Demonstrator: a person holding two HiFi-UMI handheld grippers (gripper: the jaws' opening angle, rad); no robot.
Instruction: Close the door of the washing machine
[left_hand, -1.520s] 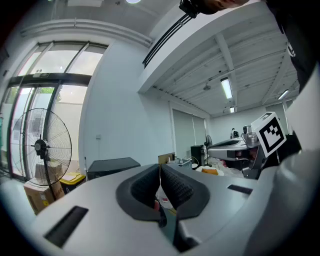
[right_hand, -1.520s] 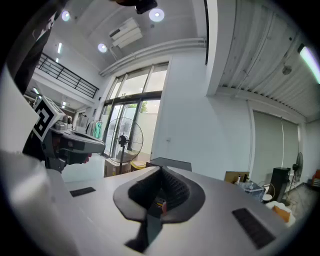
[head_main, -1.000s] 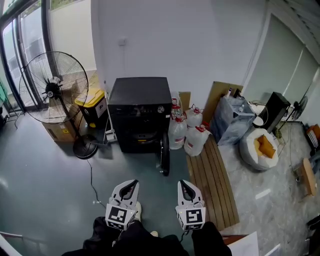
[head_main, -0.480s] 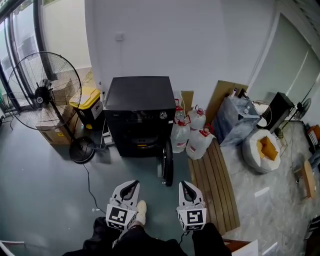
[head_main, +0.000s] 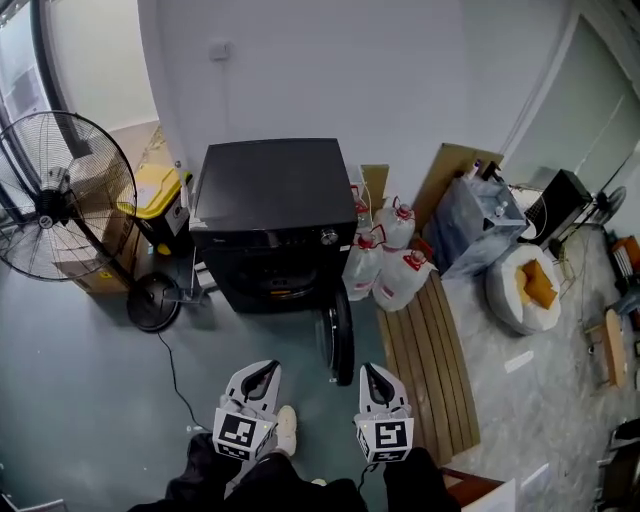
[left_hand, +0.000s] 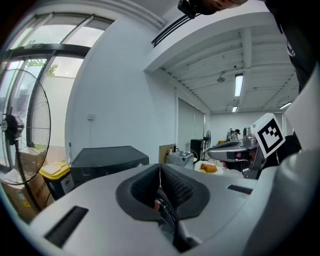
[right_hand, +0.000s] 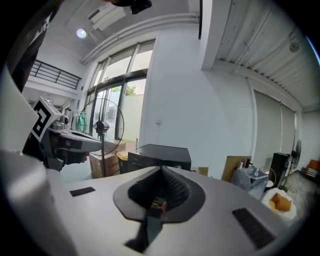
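Black box-shaped washing machine (head_main: 268, 200): round door (head_main: 342, 345) open; inside not visible.
My left gripper (head_main: 264, 372): clenched, empty, pointing forward.
My right gripper (head_main: 371, 374): clenched, empty, parallel.

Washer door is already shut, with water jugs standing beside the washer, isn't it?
Not quite. The door stands open, swung out from the front of the washer; the head view shows it. The jugs do stand beside the washer.

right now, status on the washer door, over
Both shut and empty, left gripper and right gripper, short of the washing machine. Its door open, swung out toward us. Beside it water jugs, likely outside its swing.
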